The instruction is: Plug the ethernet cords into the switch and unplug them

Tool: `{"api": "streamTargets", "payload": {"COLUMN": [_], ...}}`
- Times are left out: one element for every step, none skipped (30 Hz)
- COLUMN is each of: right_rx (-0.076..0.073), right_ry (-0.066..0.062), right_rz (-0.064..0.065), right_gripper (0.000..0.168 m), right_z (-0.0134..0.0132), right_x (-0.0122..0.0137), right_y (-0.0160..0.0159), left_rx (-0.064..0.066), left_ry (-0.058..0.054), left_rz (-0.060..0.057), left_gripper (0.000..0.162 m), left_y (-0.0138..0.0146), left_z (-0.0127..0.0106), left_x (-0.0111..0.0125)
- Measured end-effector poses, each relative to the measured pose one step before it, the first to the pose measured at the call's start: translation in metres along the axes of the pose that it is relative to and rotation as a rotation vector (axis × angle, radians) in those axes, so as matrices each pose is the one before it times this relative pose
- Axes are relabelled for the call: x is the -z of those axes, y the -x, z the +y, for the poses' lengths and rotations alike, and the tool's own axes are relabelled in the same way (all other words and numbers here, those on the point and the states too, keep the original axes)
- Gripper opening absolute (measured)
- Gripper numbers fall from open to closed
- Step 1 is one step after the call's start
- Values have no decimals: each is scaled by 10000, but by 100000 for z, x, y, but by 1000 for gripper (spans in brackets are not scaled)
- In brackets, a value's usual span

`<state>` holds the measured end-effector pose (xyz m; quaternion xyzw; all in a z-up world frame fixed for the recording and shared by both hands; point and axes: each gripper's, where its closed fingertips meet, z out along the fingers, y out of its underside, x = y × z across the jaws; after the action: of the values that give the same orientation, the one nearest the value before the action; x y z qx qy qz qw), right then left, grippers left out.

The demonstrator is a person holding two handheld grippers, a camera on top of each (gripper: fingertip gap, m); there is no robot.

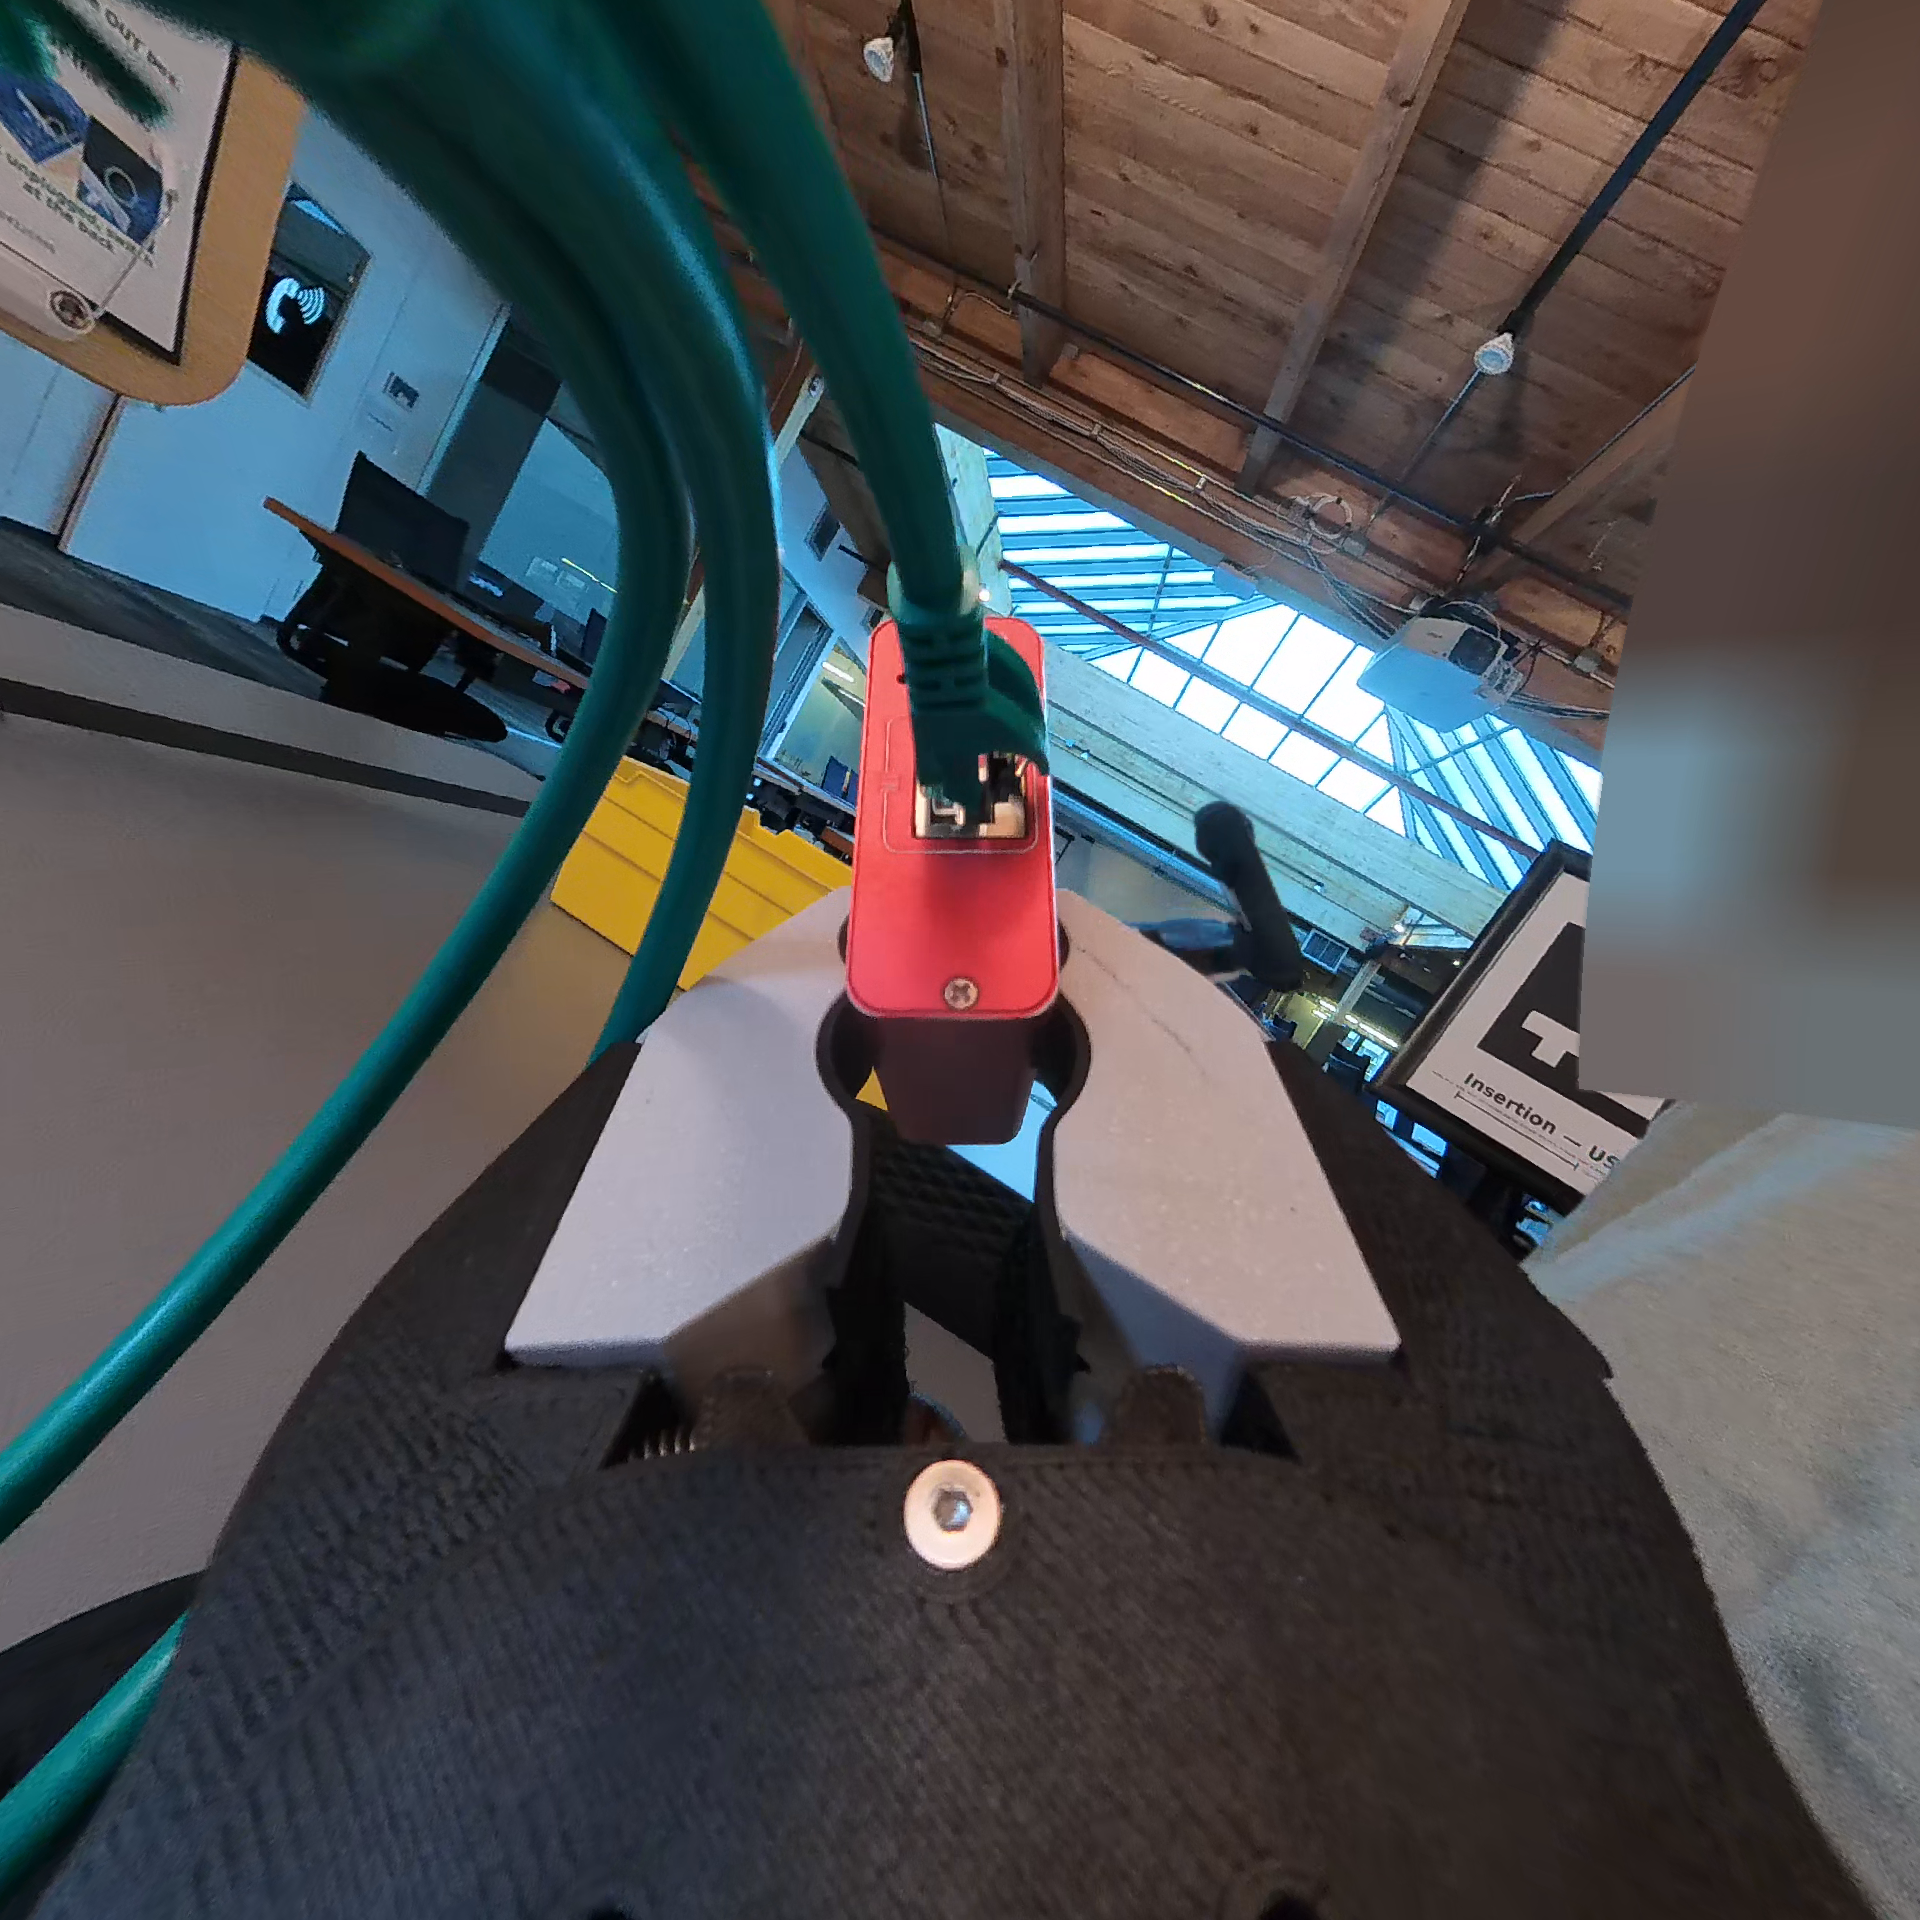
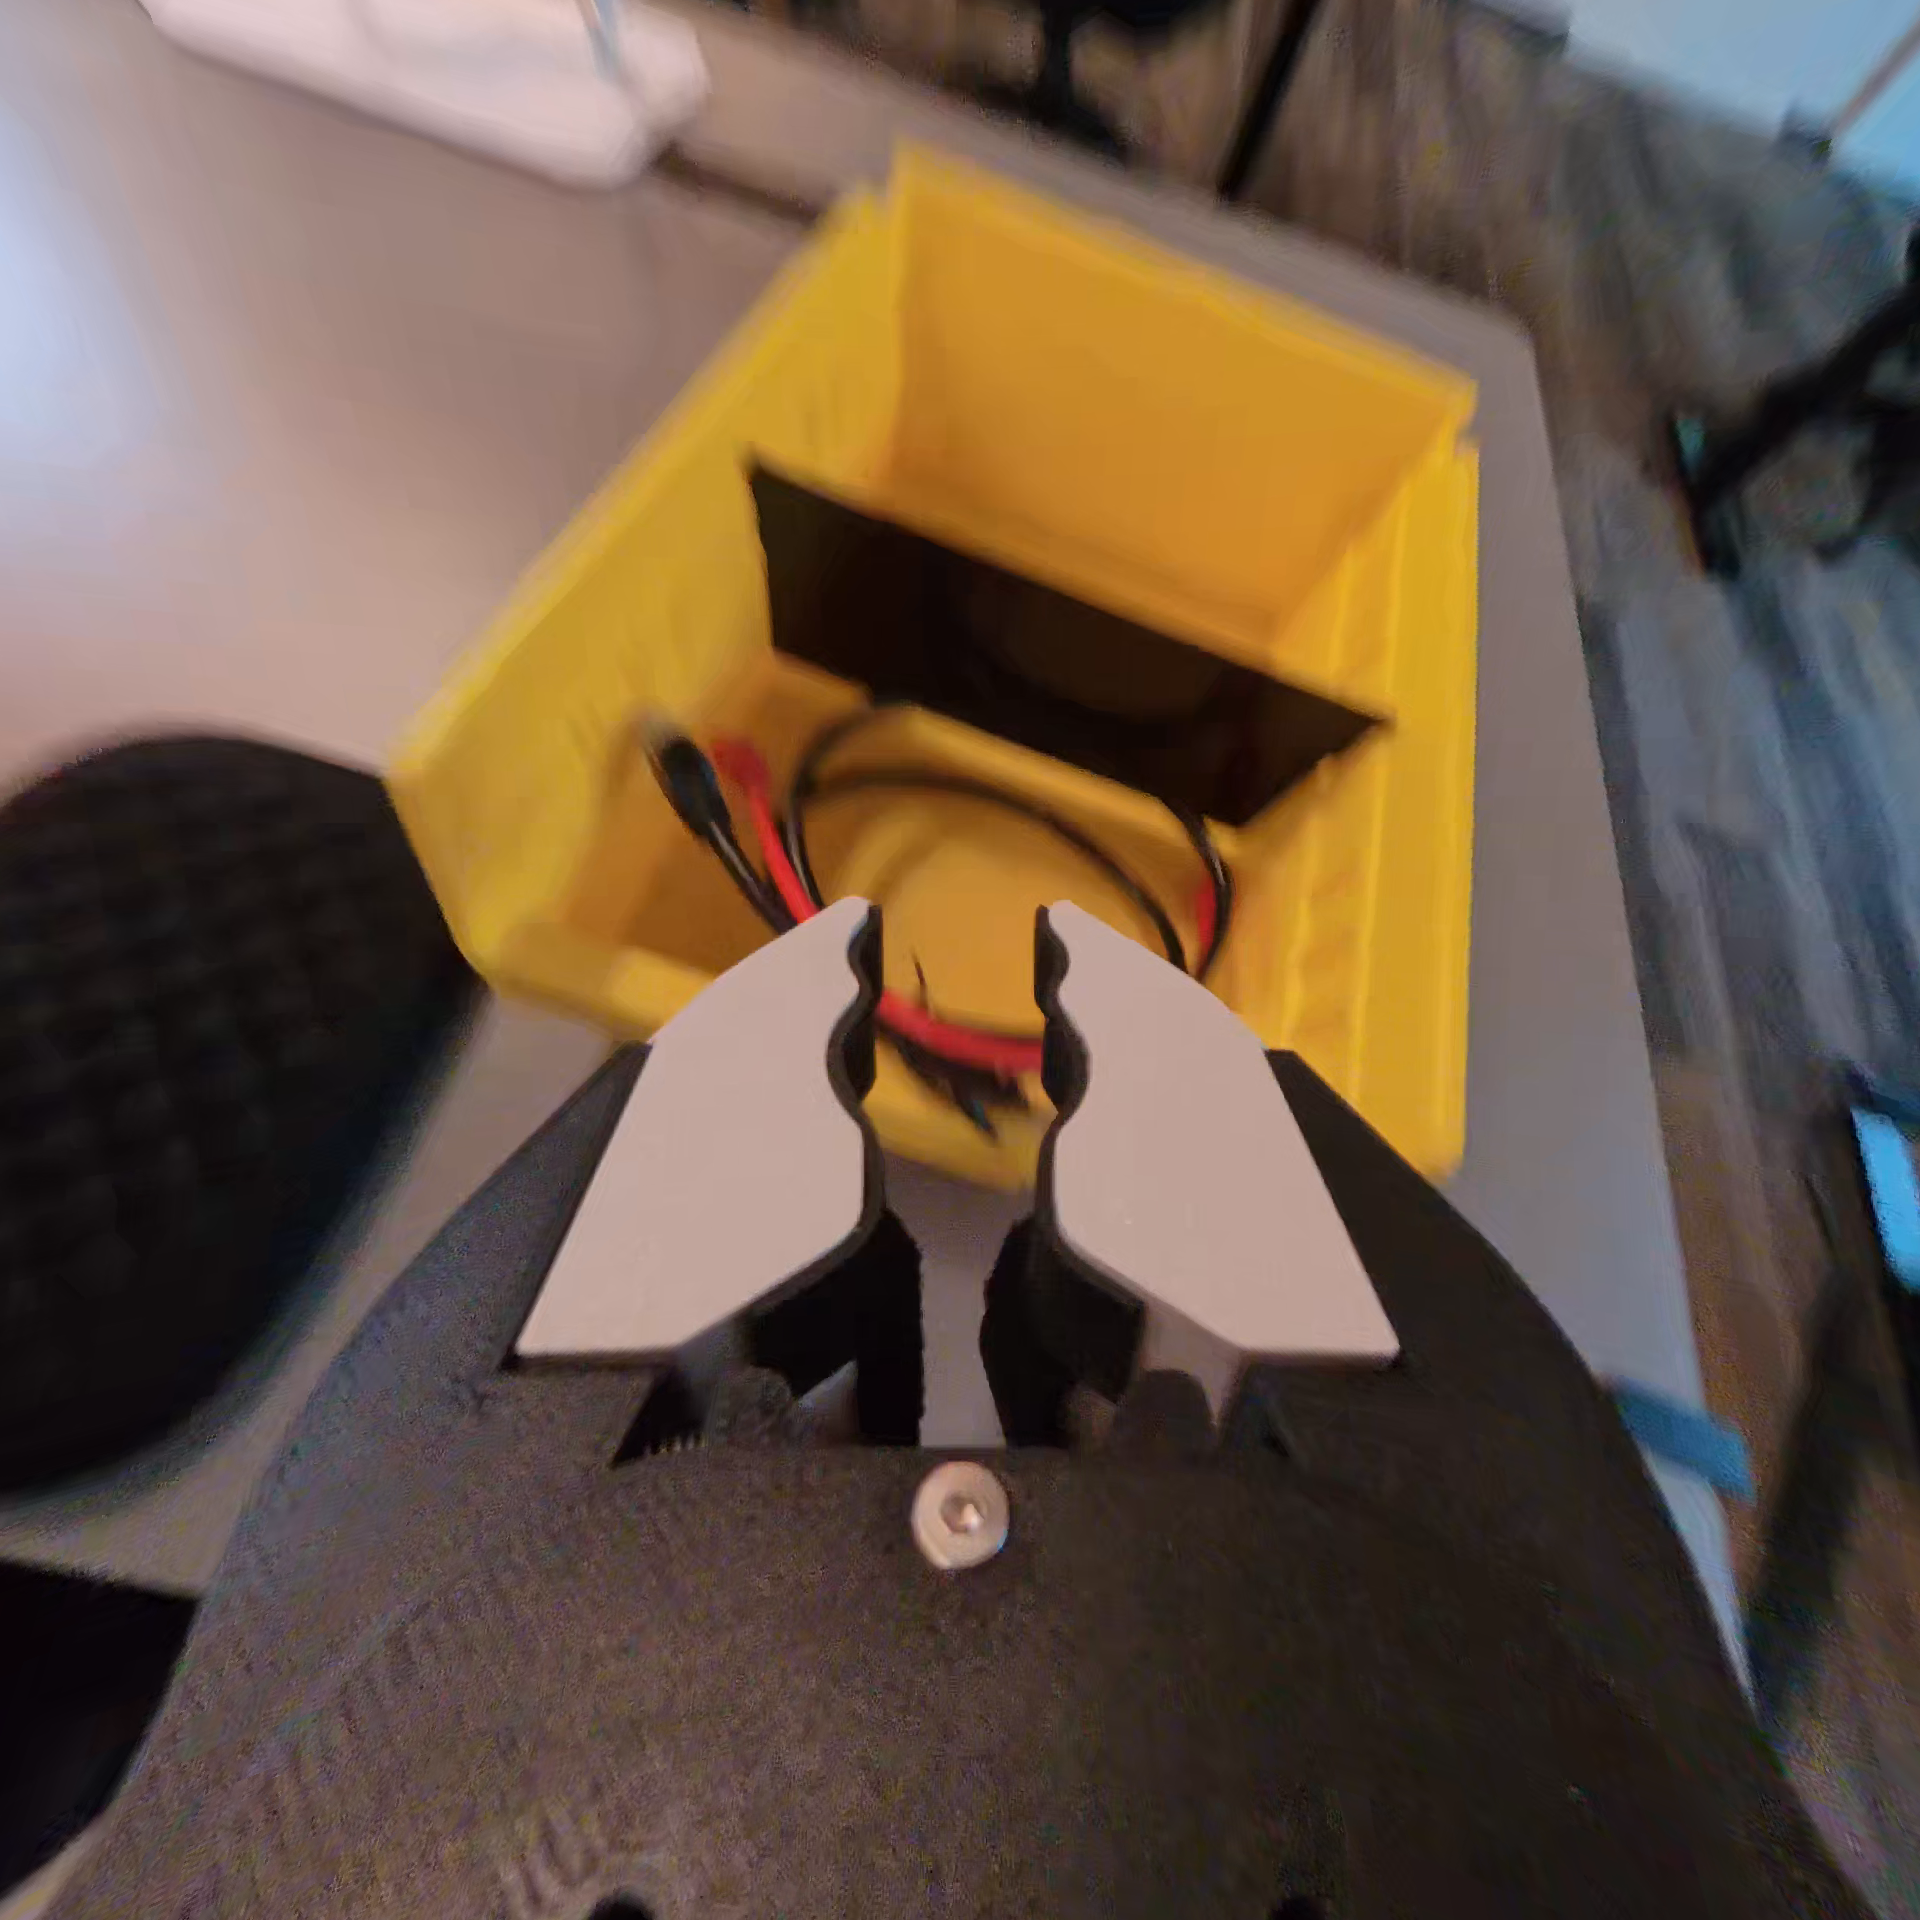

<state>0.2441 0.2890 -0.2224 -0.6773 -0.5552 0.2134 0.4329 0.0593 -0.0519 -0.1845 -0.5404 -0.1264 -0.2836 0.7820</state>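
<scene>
Ethernet cord (image 1: pixel 914 499), green, comes down from the upper left of my left wrist view and its plug (image 1: pixel 961 717) sits in the metal port of the small red switch (image 1: pixel 951 883); how deep it is seated I cannot tell. My left gripper (image 1: pixel 954 1029) is clamped on the switch's lower end, holding it tipped up toward the ceiling, I judge so the port faces outward for a straight pull or push. More loops of the same cord hang to the left, above the desk (image 1: pixel 208 935).

On the right, my right gripper (image 2: pixel 954 997) holds nothing, its fingers (image 2: pixel 769 1091) parted, hovering over the near end of a yellow bin (image 2: pixel 1091 395) on the desk. Red and black leads (image 2: pixel 966 1039) lie coiled inside, in front of a black divider (image 2: pixel 1039 634). Neither cord nor switch shows in this blurred view, so I judge it well away from both.
</scene>
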Motion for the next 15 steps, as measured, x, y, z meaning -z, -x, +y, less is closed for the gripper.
{"api": "streamTargets", "payload": {"right_rx": [83, 100, 112, 56, -4, -11, 23, 34, -61, -147, -159, -210, -108, -16, -8], "right_ry": [916, 746, 489, 166, -76, -169, -153, -75, -13, 142, 309, -34, -29, -17, -27], "right_rz": [418, 387, 127, -137, -291, -250, -134, 1, 154, 102, -48, -99, -88, -40, -28], "right_gripper": [27, 28, 30, 37, 44, 44, 41, 37, 34, 31, 28, 24, 24, 24, 24], "right_z": [1880, 1579, 1154, 568, 70, -213, -268, -212, -137, 86, 357, -137, -106, -49, -40], "right_x": [220, 124, 4, -117, -208, -253, -253, -261, -284, -364, -429, -292, -221, -169, -141], "right_y": [-606, -521, -145, 235, 442, 370, 188, -80, -388, -395, -211, -189, -207, -229, -202], "left_rx": [-14, -12, -7, -7, -6, -5, -13, -26, -39, -47, -47, -41, -38, -29, -17], "left_ry": [15, 6, 3, 13, 18, 22, 32, 33, 23, 25, 35, 38, 36, 42, 39], "left_rz": [-12, -6, -6, -11, -7, -10, -12, -2, -4, -15, -9, -2, -3, 0, 6], "left_gripper": [28, 28, 28, 28, 28, 28, 28, 28, 29, 29, 29, 29, 29, 29, 29], "left_y": [8, -4, 0, 10, 10, 13, 2, -18, -30, -18, -25, -24, -26, -20, -21], "left_z": [26, 11, 18, 17, 29, 34, 53, 50, 38, 45, 59, 61, 58, 70, 54], "left_x": [-4, -2, -9, -5, -20, -17, -25, -19, -23, -23, -16, -31, -33, -33, -33]}}
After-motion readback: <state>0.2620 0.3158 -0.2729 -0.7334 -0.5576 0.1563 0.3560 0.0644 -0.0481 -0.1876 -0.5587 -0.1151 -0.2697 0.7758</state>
